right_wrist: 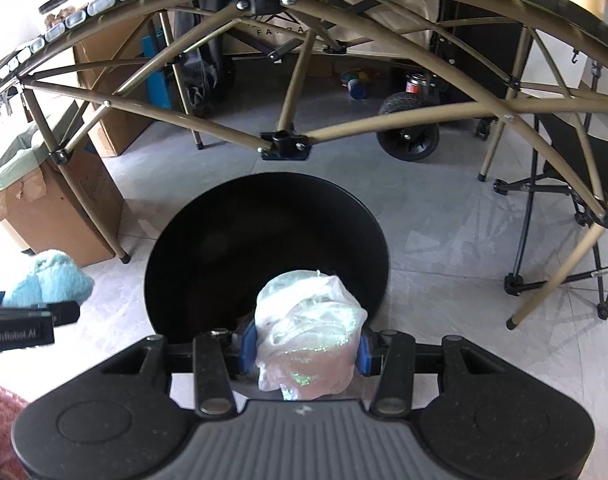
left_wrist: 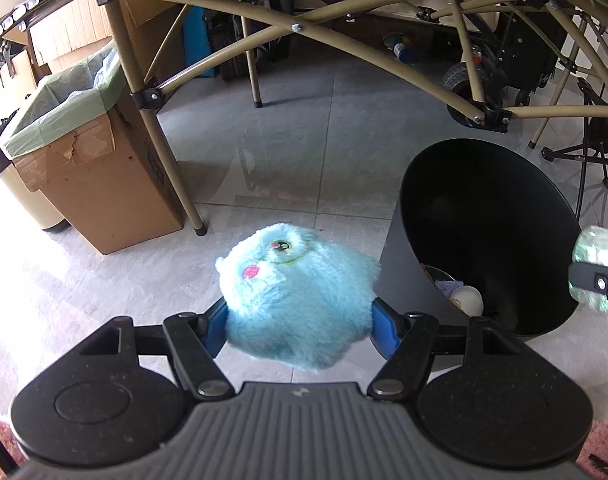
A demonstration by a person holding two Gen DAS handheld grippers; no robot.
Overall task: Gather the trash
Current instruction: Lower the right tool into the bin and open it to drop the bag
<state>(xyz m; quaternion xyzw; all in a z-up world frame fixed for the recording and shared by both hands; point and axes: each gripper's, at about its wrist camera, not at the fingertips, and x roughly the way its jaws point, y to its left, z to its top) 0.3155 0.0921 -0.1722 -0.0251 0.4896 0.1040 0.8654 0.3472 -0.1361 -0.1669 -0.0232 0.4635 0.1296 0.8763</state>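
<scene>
My left gripper [left_wrist: 300, 320] is shut on a fluffy light-blue plush toy [left_wrist: 296, 292] and holds it above the floor, just left of a black trash bin [left_wrist: 408, 240]. The bin holds a white round object [left_wrist: 468, 298] and other scraps. My right gripper [right_wrist: 306, 346] is shut on a crumpled clear plastic bag [right_wrist: 308, 332] and holds it over the near rim of the same bin [right_wrist: 172, 240]. The plush toy also shows in the right wrist view [right_wrist: 52, 276], at the left. The bag shows at the right edge of the left wrist view [left_wrist: 596, 252].
A folding table's tan metal frame [left_wrist: 304, 32] arches over the bin. A cardboard box lined with a green bag [left_wrist: 84, 152] stands at the left beside a table leg [left_wrist: 172, 168]. A folding chair [right_wrist: 564, 200] stands at the right. A wheeled cart [right_wrist: 408, 128] sits behind.
</scene>
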